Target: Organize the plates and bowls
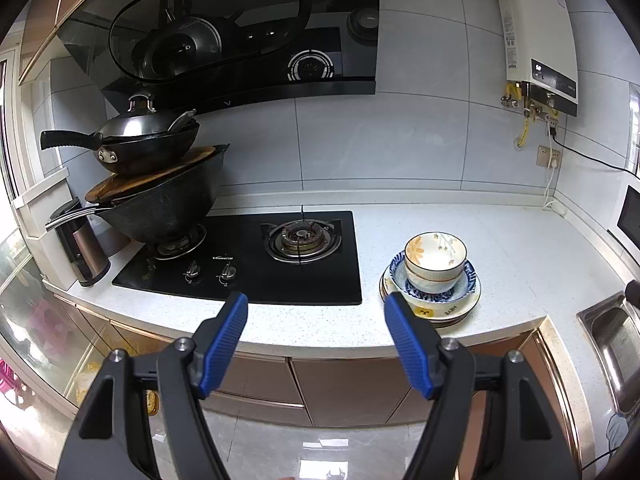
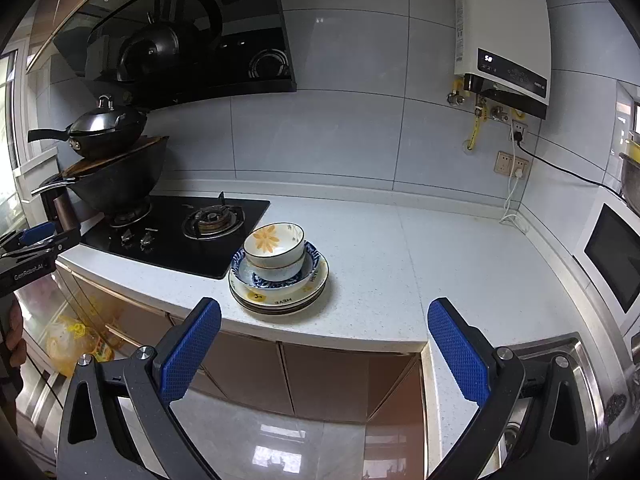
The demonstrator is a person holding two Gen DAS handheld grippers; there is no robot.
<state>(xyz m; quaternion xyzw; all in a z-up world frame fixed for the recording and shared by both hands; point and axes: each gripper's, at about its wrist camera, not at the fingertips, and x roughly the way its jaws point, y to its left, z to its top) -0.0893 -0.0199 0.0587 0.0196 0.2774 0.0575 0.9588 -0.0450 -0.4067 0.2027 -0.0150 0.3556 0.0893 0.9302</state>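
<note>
A stack of dishes stands on the white counter just right of the hob. Cream plates lie at the bottom, a blue-patterned bowl sits on them, and white bowls with a yellow flower sit on top. The stack also shows in the right wrist view. My left gripper is open and empty, in front of the counter edge, left of the stack. My right gripper is open and empty, in front of the counter edge, just right of the stack. The left gripper also shows at the left edge of the right wrist view.
A black gas hob holds stacked woks on its left burner. A kettle stands at the far left. A steel sink lies to the right. A microwave stands at the right wall. Cabinets are below.
</note>
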